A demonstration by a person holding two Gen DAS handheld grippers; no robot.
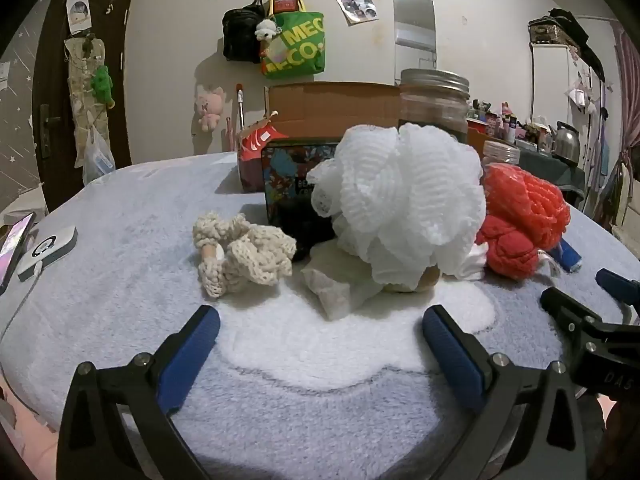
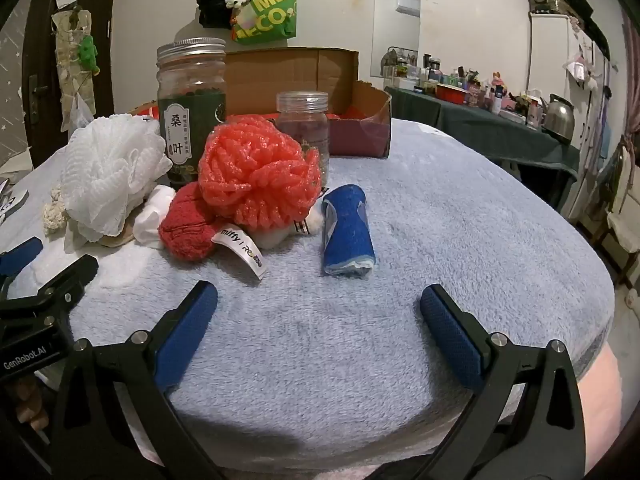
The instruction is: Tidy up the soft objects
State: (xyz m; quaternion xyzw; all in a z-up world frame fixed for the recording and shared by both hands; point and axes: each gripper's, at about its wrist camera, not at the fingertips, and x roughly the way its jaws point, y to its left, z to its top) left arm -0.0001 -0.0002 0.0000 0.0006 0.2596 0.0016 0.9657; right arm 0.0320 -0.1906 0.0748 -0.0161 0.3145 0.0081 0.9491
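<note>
Pale blue fleece covers the desk (image 2: 440,208), where the soft things lie in a cluster. At its middle a white mesh puff (image 1: 400,196) touches a coral mesh puff (image 2: 256,172), which rests on a red plush (image 2: 186,232). A cream crocheted piece (image 1: 240,252) lies just left of the white puff, a rolled blue cloth (image 2: 348,236) just right of the coral one. Behind stand a tall jar (image 2: 191,100), a small jar (image 2: 303,120) and a cardboard box (image 2: 360,120). Left tool (image 1: 320,328) and right tool (image 2: 318,304) hover nearby, both spread wide and empty.
</note>
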